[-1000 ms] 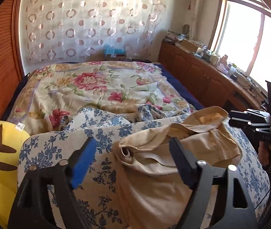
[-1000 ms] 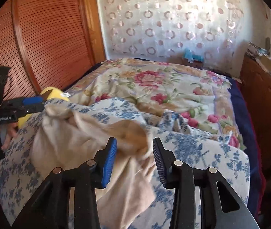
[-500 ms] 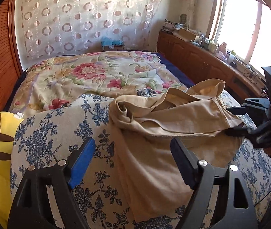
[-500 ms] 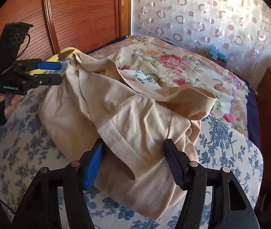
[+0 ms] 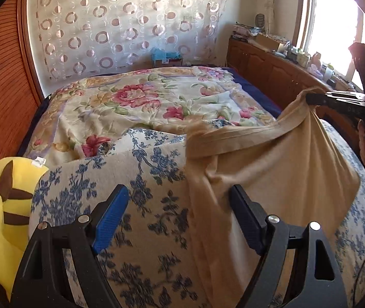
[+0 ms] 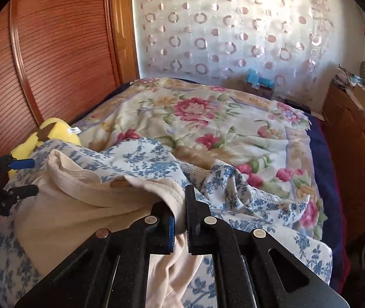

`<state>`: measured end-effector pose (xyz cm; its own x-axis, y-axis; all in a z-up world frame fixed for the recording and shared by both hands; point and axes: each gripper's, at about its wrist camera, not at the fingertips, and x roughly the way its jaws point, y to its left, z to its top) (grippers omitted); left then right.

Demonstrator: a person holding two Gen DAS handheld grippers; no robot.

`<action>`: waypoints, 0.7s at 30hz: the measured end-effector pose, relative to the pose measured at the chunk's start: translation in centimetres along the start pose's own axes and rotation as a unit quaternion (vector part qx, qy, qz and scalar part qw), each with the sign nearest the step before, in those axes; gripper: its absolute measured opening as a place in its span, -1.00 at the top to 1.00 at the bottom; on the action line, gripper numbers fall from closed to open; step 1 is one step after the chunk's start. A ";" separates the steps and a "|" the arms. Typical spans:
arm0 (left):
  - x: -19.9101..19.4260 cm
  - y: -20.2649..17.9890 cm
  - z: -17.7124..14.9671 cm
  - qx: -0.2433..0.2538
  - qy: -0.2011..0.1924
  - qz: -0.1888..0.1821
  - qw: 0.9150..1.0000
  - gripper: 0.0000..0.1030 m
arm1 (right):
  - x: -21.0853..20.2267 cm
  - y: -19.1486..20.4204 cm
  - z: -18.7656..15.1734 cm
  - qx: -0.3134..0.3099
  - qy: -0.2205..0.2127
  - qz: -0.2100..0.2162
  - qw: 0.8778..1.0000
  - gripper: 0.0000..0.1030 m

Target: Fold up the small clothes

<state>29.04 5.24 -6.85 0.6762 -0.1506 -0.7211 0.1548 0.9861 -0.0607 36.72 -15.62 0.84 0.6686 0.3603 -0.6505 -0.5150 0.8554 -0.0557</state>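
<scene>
Nearest, right wrist view: right gripper (image 6: 179,220) with jaws clenched on a bunched edge of the beige garment (image 6: 79,205); cloth passes between the fingers and hangs below them. Likely purpose: lift one corner so the piece can be spread before folding.

Left wrist view: left gripper (image 5: 177,220) with jaws released, wide apart, holding nothing. It hovers low over the blue floral blanket (image 5: 131,179), pointing forward along the bed, the garment's near edge lying just inside its right finger (image 5: 244,218). Judged: positioned to take a second corner.

Garment location: draped on the blue floral blanket at the bed's near end, one corner raised and pulled taut toward the right gripper, seen at the right edge of the left view.

Further: yellow plush toy (image 5: 0,205) beside the blanket, left. Beyond, the rose-patterned quilt (image 5: 143,100) covers the bed up to the curtained wall.
</scene>
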 end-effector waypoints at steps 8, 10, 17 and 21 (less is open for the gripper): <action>3.7 1.7 2.5 -0.024 0.009 0.006 1.000 -0.59 | 0.1 1.1 -0.4 0.023 0.009 -0.016 1.000 0.04; 4.2 2.3 3.3 -0.018 -0.004 0.045 0.999 -0.59 | -0.4 0.9 -0.8 0.024 0.015 -0.005 1.000 0.02; 3.4 5.9 4.8 -0.083 -0.016 0.053 0.995 -0.59 | -0.7 -0.6 -2.0 0.033 0.052 0.018 0.998 0.01; 2.8 4.9 4.1 -0.061 -0.009 0.049 0.997 -0.59 | -1.0 -0.9 -2.2 0.044 0.053 0.028 0.997 -0.34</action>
<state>34.66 9.37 -6.35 0.6966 -0.0524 -0.7156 -0.0006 0.9973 -0.0736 35.36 -17.59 -0.15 0.5771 0.3713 -0.7274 -0.4986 0.8656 0.0463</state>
